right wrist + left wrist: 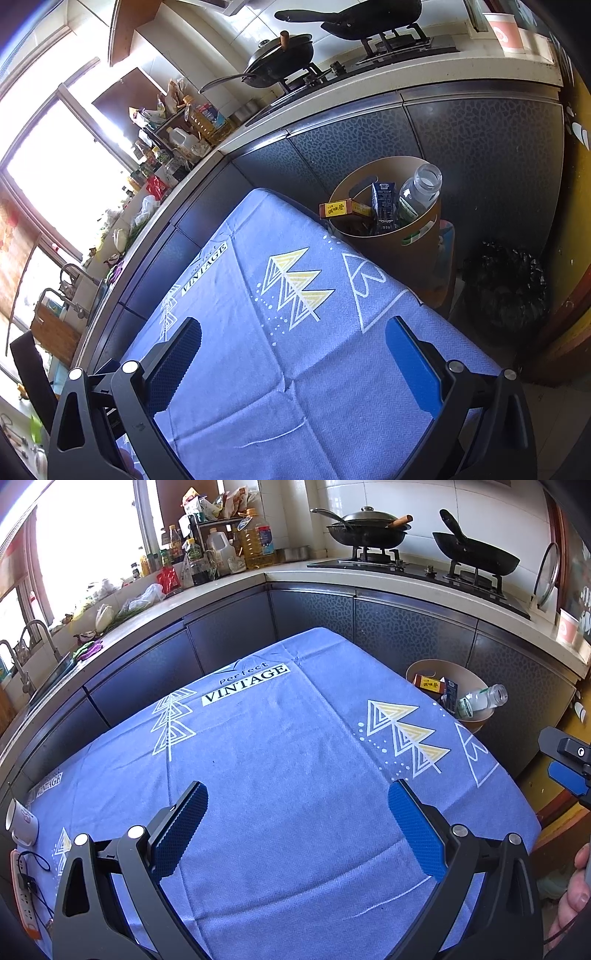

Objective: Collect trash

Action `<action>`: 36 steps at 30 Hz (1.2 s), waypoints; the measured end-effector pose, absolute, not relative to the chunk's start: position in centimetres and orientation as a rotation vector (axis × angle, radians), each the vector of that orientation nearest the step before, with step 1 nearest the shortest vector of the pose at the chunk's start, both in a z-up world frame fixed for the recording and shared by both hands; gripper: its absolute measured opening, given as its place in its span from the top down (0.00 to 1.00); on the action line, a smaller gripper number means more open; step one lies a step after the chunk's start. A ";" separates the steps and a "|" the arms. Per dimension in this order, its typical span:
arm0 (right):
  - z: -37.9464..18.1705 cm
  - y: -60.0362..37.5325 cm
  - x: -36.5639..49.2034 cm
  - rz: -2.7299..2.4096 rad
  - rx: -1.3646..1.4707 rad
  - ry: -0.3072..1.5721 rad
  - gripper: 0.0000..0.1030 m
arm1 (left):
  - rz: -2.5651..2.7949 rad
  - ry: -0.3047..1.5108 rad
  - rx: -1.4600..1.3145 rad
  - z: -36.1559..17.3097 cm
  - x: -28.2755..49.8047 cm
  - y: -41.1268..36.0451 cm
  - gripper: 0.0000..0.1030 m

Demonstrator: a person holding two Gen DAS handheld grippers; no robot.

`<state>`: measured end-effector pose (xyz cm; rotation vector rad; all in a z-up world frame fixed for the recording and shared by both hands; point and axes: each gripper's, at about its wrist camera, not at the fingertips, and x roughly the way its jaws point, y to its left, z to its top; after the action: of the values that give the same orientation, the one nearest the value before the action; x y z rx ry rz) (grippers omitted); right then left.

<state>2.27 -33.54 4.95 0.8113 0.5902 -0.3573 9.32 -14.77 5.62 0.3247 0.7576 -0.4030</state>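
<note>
A tan round bin [476, 716] [410, 240] stands on the floor past the table's far right corner. Inside it are a clear plastic bottle [484, 698] [419, 194], a dark blue carton [450, 696] [384, 205] and an orange box [430, 683] [341, 208]. My left gripper [297, 801] hovers open over the blue tablecloth [277, 738] with nothing between its fingers. My right gripper [293, 336] is open too and empty, above the table's right side, a short way before the bin. The right gripper's tip [565, 764] shows at the left wrist view's right edge.
A white mug [22, 821] and a power strip [24, 893] sit at the table's left edge. Kitchen counter [221, 587] with bottles, two woks [369, 528] on the stove and a sink lie behind. A black trash bag [506, 280] sits on the floor right of the bin. A hand [574, 893] is at right.
</note>
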 end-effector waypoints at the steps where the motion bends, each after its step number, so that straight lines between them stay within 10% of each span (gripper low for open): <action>1: 5.0 -33.5 2.3 -0.358 0.809 0.590 0.03 | -0.404 0.757 0.325 5.6 9.3 -14.8 0.06; 36: 5.0 -33.0 2.4 -0.347 0.794 0.584 0.03 | -0.400 0.758 0.314 6.3 8.9 -14.8 0.06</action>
<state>2.40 -33.03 4.99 0.7940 0.5836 -0.3472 8.93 -14.80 6.31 0.3142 0.7579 -0.3999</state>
